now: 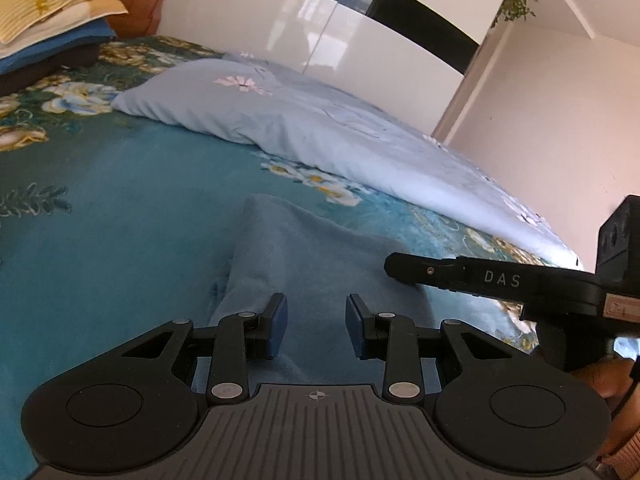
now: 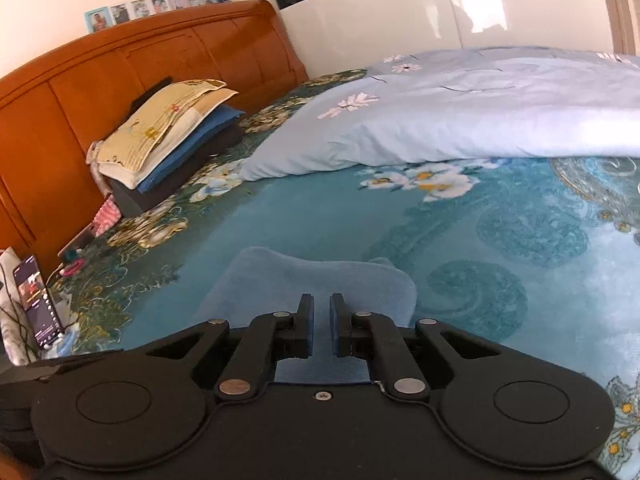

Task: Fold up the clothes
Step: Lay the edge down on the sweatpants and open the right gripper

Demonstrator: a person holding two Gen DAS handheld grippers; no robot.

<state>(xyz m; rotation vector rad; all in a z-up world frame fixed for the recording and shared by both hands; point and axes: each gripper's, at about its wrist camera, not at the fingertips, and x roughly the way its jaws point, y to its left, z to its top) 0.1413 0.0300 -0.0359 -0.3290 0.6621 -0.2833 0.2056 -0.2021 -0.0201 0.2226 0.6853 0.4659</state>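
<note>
A teal floral bedspread (image 2: pixel 500 216) spreads out beneath and ahead of both grippers, and a pale blue quilt (image 1: pixel 320 128) with pink flowers lies bunched across it well ahead of them. Farther ahead and to the left of the right gripper stands an orange wooden headboard (image 2: pixel 100 92), with a stack of folded bedding (image 2: pixel 172 136) resting at its foot. The garment, a light blue fleecy cloth (image 1: pixel 320 256), lies rumpled on the bedspread directly under and just ahead of both grippers. The left gripper (image 1: pixel 316 326) hovers over it with its blue-padded jaws spread wide, nothing between them. The right gripper (image 2: pixel 321 326) has its jaws drawn close with a narrow gap between the pads; whether they pinch the cloth cannot be told. A phone (image 2: pixel 38 300) with a lit screen stands propped far left of the right gripper
</note>
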